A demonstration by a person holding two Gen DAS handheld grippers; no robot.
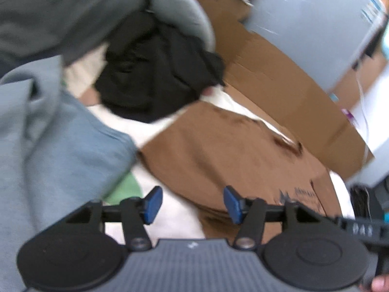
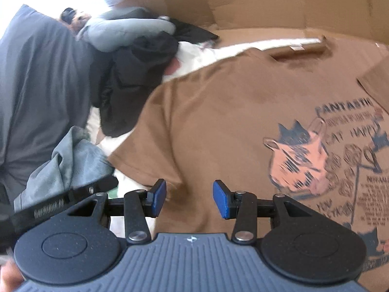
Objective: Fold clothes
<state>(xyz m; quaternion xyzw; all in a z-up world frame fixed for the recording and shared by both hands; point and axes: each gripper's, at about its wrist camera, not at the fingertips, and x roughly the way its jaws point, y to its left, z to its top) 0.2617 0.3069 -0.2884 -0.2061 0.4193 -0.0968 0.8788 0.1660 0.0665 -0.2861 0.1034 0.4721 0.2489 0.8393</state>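
Brown T-shirt (image 2: 218, 121) lies flat; both hand-held grippers empty.

both grippers look the same: left gripper (image 1: 192, 204) and right gripper (image 2: 189, 199) have blue pads on black linkage arms, silver screws, round black discs beside a ribbed grey body

Looks like a lived-in room at home, maybe a bedroom, more storeroom than tidy. White bedding (image 1: 175, 216) underneath, heaped with loose clothes: a brown tee (image 2: 218, 121), a black garment (image 1: 155, 73), grey tops (image 1: 48, 146). Flattened cardboard (image 1: 279, 77) propped behind, with a plastic-wrapped white bulk (image 1: 311, 19) beside it.
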